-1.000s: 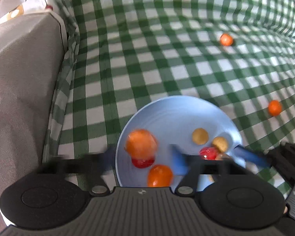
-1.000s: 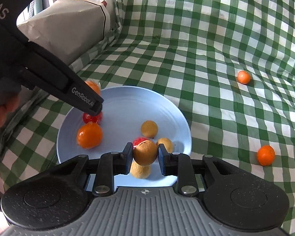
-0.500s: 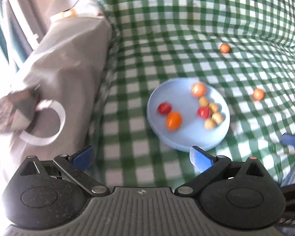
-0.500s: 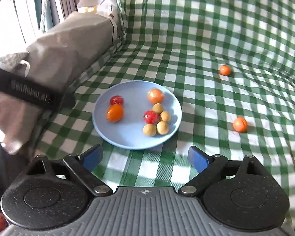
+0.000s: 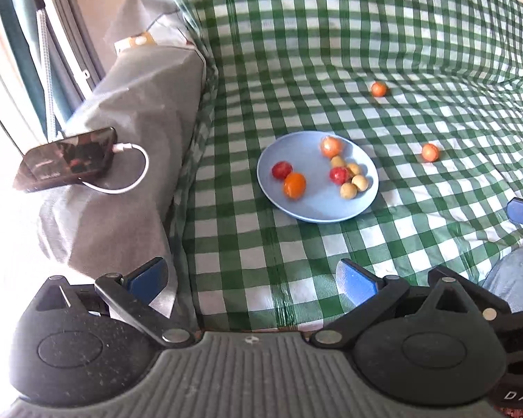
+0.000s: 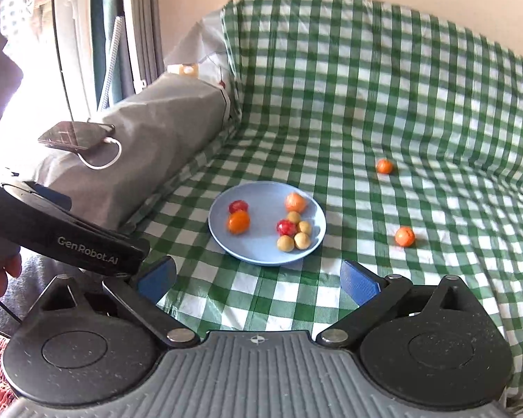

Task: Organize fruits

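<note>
The nearer loose orange fruit [image 6: 405, 236] lies on the checked cloth [image 6: 435, 122] just right of the blue plate [image 6: 226, 240], ahead and right of the empty, wide-open right gripper [image 6: 258, 280], farther from the equally open left gripper [image 5: 252, 278].

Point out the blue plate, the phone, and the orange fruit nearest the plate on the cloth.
blue plate [image 6: 258, 254]: right wrist view, bare front rim.
phone [image 6: 74, 135]: right wrist view, screen middle.
orange fruit [image 6: 405, 236]: right wrist view, its middle.
</note>
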